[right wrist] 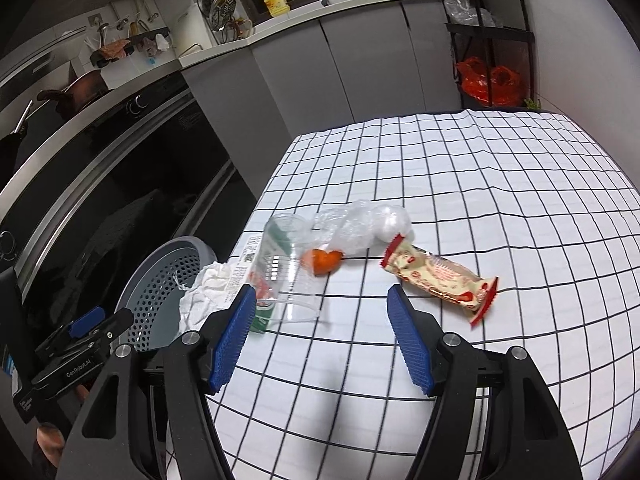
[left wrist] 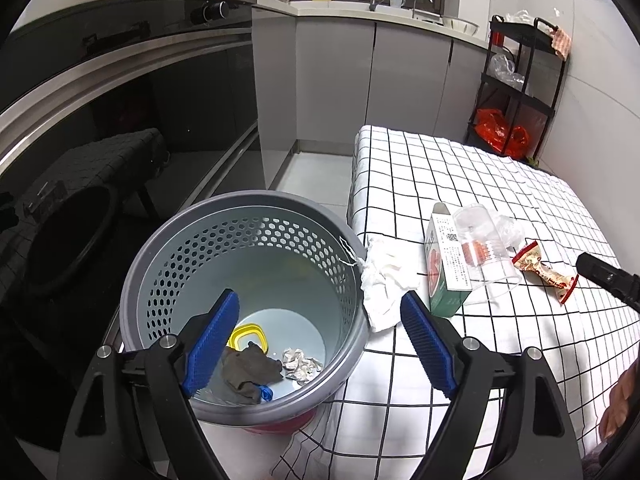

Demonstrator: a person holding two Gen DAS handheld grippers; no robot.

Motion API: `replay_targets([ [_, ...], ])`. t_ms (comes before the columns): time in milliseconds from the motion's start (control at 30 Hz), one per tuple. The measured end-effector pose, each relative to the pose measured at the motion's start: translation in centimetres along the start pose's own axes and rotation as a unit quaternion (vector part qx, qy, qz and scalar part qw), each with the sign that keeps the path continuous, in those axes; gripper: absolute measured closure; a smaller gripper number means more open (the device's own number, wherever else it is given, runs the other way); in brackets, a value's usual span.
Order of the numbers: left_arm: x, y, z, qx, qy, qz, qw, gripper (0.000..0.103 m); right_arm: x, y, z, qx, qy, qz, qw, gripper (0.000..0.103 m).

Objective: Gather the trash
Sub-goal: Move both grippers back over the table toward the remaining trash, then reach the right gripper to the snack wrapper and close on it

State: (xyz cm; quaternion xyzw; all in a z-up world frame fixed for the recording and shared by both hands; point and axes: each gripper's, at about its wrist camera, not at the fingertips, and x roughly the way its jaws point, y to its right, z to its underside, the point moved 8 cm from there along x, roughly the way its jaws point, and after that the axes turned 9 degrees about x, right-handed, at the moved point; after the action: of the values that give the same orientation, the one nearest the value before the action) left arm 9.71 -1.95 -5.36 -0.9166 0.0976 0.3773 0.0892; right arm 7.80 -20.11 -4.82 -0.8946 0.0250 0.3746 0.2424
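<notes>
Both grippers, left [left wrist: 320,344] and right [right wrist: 322,336], have fingers spread, empty; a clumsy grab could roll the cup [right wrist: 286,268] off the table [right wrist: 480,184].

"GenRoboLAI" on left tongs [right wrist: 86,326] body; carton [right wrist: 256,276] print unreadable.
</notes>
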Motion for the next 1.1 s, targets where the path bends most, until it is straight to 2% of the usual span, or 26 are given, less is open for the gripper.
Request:
replay_targets([
  [433,1.7,1.3,0.3,0.015,-0.02,0.006,0.9997,0.019,-0.7,4.6,-0.3,0.031,0.001,0.02,0.999,0.038],
  [733,4.1,1.6,0.0,0.031,-0.037,-0.014,0.9987,0.019,-1.0,4.9,-0.4,0.04,0.001,0.011,0.999,0.038],
  [1100,6.5,1.7,-0.1,0.02,-0.054,-0.008,0.9983,0.019,-0.5,5.7,-0.8,0.042,-0.004,0.017,0.999,0.038],
])
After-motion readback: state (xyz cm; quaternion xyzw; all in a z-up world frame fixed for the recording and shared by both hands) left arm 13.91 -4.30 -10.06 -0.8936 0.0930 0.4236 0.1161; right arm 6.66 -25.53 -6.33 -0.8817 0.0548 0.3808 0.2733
